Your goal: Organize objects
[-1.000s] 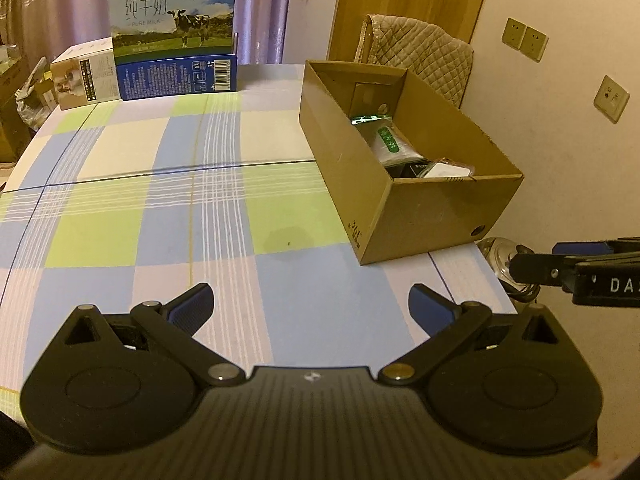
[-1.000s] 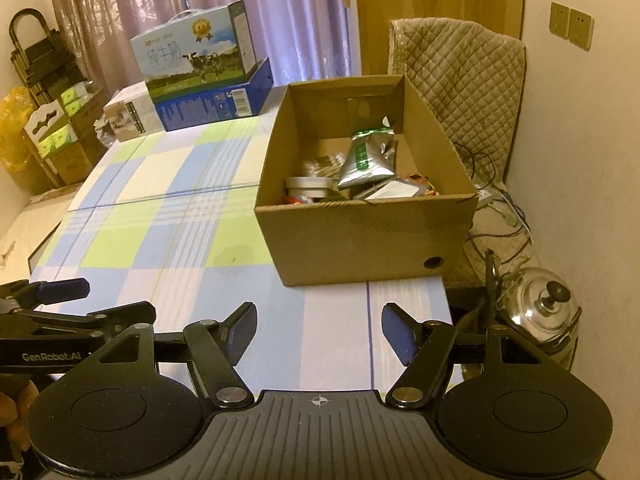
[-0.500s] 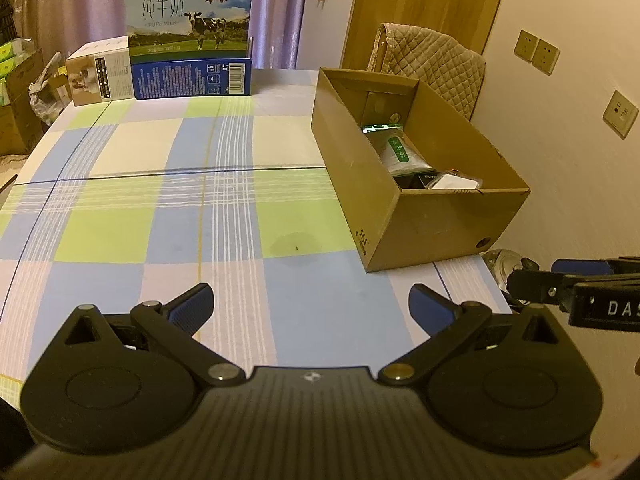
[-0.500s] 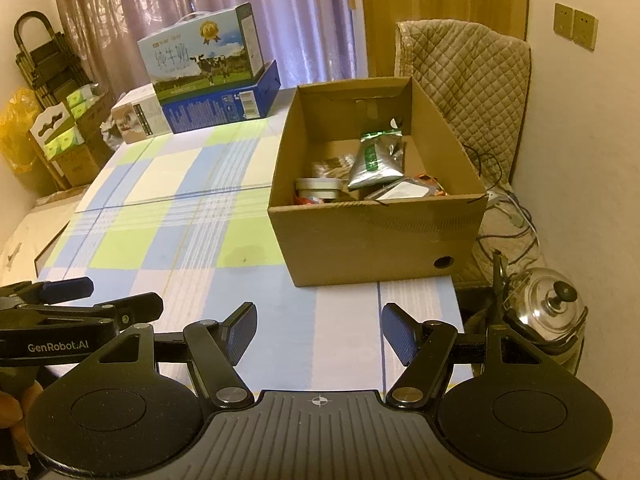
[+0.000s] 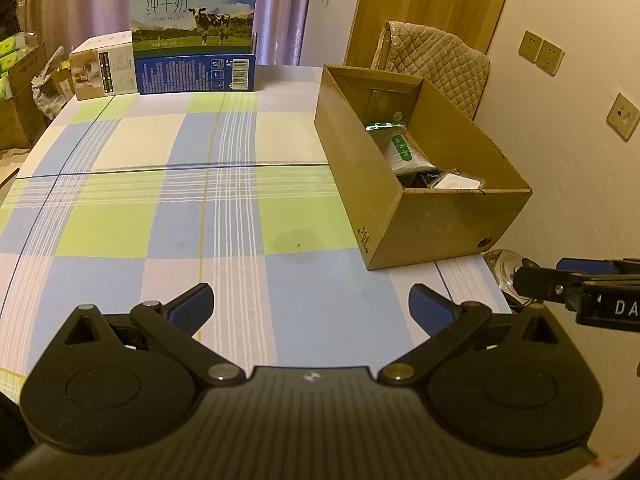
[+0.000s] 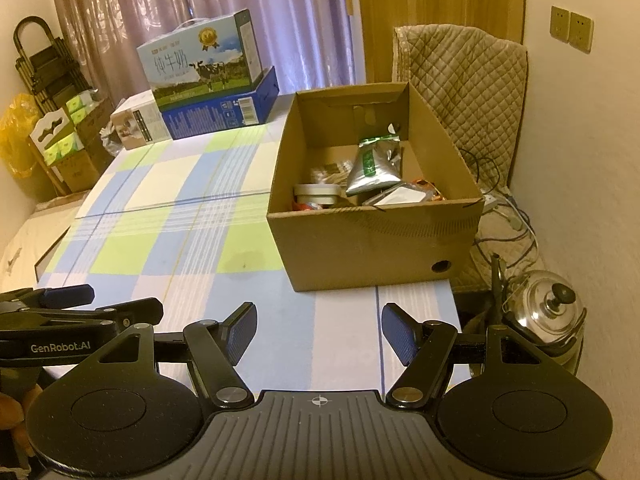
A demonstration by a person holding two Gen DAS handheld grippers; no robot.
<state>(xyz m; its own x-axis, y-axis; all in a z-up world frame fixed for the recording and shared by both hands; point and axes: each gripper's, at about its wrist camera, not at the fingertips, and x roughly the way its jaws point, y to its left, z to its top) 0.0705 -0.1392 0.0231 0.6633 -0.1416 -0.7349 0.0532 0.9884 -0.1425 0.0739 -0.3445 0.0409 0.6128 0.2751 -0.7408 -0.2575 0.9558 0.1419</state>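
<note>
Near the table's near edge, the left gripper (image 5: 310, 306) and right gripper (image 6: 318, 332) hover spread wide, holding nothing. Loose items, among them a silver-green foil pouch (image 6: 374, 166), already lie in the open brown cardboard box (image 6: 372, 248) at right; the checked tablecloth (image 5: 168, 216) looks cleared, so organizing seems nearly finished.

The worktop (image 5: 168, 216) wore a checked cloth of green, blue and white. An open cardboard box (image 5: 404, 216) sat on its right side near the front edge. At the far edge stood a blue milk carton case (image 5: 195, 36), a smaller box (image 5: 105, 65) touching its left.
</note>
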